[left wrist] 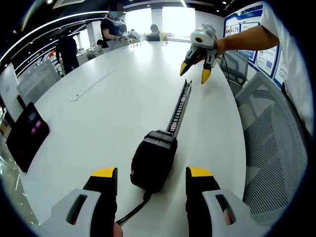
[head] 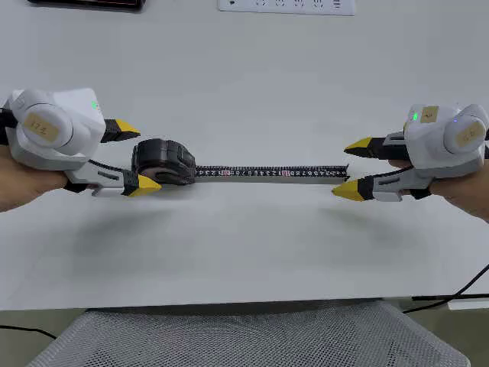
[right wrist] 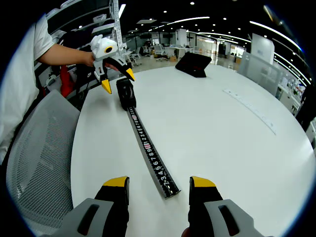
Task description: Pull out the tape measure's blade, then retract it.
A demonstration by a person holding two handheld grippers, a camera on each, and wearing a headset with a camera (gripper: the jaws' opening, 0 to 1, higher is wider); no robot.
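A black tape measure (head: 162, 160) lies on the white table (head: 252, 84), its blade (head: 267, 172) pulled out flat to the right. My left gripper (head: 136, 157) is open, its yellow tips on either side of the case's left end without touching it; in the left gripper view the case (left wrist: 154, 160) sits just ahead of the left gripper (left wrist: 150, 173). My right gripper (head: 353, 168) is open too, with the blade's hooked end (right wrist: 170, 190) lying loose between its fingertips (right wrist: 117, 181). Each gripper also faces the other across the blade: the right gripper (left wrist: 193, 73) and the left gripper (right wrist: 114, 81).
A white power strip (head: 286, 6) and a dark flat device (head: 84, 3) lie at the table's far edge. A mesh chair (head: 252, 336) stands at the near edge, with a cable (head: 458, 294) at the right. A steel ruler (left wrist: 94, 84) lies further along the table.
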